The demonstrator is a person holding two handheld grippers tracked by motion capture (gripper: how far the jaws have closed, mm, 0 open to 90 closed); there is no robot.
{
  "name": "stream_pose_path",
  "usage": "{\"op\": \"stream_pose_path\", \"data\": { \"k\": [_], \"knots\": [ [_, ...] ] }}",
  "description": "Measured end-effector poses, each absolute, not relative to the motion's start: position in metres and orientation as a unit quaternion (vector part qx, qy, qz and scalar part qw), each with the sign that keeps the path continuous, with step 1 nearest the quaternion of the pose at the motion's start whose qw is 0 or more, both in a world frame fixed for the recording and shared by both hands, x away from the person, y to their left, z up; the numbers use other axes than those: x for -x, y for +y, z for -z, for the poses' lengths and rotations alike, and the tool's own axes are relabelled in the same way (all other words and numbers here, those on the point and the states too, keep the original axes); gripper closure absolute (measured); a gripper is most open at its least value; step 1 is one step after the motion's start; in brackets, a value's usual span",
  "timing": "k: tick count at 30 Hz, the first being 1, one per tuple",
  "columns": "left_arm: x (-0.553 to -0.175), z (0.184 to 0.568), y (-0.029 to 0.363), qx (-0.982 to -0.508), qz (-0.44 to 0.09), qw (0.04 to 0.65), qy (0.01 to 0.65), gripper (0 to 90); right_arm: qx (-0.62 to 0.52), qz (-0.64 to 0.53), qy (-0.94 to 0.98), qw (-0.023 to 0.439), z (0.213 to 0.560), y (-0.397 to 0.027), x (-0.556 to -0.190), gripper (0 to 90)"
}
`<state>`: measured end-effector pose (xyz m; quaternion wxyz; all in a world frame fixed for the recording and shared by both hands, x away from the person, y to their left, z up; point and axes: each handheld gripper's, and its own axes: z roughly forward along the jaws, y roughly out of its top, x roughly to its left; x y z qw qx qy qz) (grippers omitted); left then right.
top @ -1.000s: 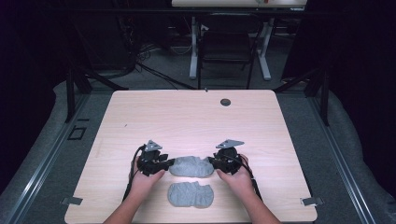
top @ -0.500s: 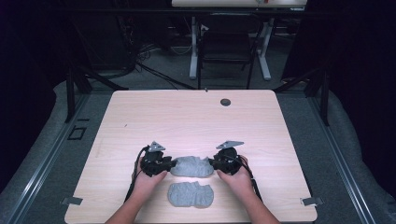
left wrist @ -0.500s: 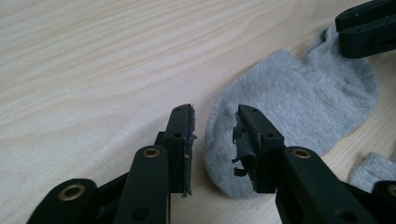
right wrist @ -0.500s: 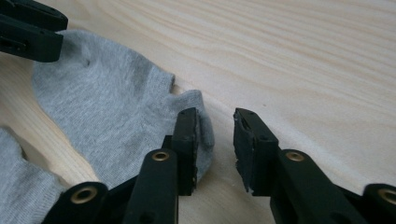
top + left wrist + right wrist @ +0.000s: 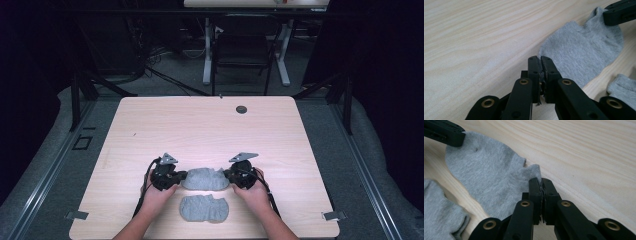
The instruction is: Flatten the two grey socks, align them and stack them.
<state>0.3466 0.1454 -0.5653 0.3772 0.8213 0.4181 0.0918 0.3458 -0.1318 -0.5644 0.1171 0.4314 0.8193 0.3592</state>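
Both tongs have just been closing, and I see the left tongs (image 5: pixel 179 176) and right tongs (image 5: pixel 228 175) now pinch opposite ends of the flat grey knitted sock (image 5: pixel 204 178). It lies left-to-right on the pale wooden worktop (image 5: pixel 200 130), behind a second grey sock (image 5: pixel 204 208). The pinched edges are hidden between the pads.

Two plain grey socks (image 5: pixel 203 178) (image 5: pixel 204 208) lie on a pale wood-grain table (image 5: pixel 200 125); both tools (image 5: pixel 540 65) (image 5: pixel 541 185) are black.
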Motion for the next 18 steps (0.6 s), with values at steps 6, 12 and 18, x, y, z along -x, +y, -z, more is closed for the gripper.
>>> {"op": "stream_pose_path", "data": {
  "k": [6, 12, 18],
  "knots": [
    [-0.341, 0.556, 0.147, -0.817, -0.099, 0.390, 0.412, 87.5, -0.426, -0.373, 0.816, 0.121, 0.555, -0.133, -0.340, 87.3],
    [-0.334, 0.545, 0.149, -0.817, -0.099, 0.399, 0.404, 87.5, -0.413, -0.386, 0.815, 0.126, 0.543, -0.132, -0.332, 87.3],
    [-0.325, 0.535, 0.151, -0.819, -0.105, 0.407, 0.392, 87.6, -0.400, -0.397, 0.815, 0.133, 0.530, -0.133, -0.324, 87.5]
  ]
}}
